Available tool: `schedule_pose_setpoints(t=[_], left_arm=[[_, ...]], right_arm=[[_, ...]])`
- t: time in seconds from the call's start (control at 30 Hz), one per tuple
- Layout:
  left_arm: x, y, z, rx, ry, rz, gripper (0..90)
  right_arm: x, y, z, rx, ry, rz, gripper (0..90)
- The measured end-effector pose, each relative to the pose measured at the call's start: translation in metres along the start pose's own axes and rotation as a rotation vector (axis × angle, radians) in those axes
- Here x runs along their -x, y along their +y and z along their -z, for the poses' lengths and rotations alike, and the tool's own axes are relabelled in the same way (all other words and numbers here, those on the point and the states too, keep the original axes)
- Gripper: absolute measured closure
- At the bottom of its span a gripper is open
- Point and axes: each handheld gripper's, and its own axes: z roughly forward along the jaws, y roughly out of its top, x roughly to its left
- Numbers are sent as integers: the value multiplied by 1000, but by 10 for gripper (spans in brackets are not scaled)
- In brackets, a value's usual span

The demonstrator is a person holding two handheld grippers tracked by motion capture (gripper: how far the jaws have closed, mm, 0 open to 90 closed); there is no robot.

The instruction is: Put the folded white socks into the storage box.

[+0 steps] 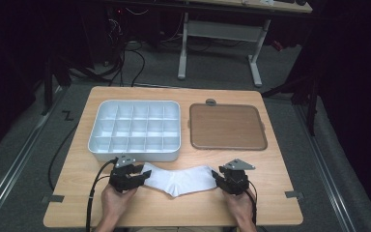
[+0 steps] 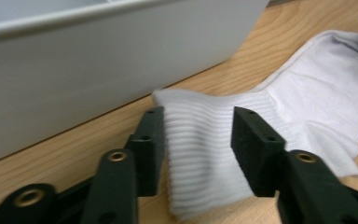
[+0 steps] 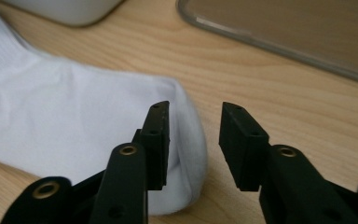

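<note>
A white sock (image 1: pixel 178 179) lies flat on the wooden table (image 1: pixel 270 169) near its front edge, cuff to the left and toe to the right. My left gripper (image 1: pixel 142 173) is at the cuff end. In the left gripper view its jaws (image 2: pixel 198 126) stand apart with the ribbed cuff (image 2: pixel 200 154) lying between them, and the pads do not press it. My right gripper (image 1: pixel 216 175) is at the toe end. In the right gripper view it is open (image 3: pixel 193 116), with the sock's toe (image 3: pixel 74 121) under and beside its left jaw.
A white tray (image 1: pixel 135 155) with several small compartments stands just behind the sock; its wall (image 2: pixel 98 70) is close to the left gripper. A brown flat tray (image 1: pixel 227 126) with a clear rim lies to its right. Beyond the table stands a desk frame (image 1: pixel 256 63) on grey floor.
</note>
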Motion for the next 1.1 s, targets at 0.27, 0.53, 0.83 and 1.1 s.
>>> schedule_pose_setpoints(t=[0.27,0.53,0.83,1.1], left_arm=[[-6,2,1,-9,53,48,386],[-8,-11,-5,-27,103,121,393],[-4,-19,-6,-12,119,78,415],[2,-27,-7,-11,133,-24,551]], right_arm=[[-26,17,11,61,83,69,737],[-77,19,-22,5,231,150,810],[-97,20,-39,-34,235,199,821],[-92,10,-44,-61,208,211,819]])
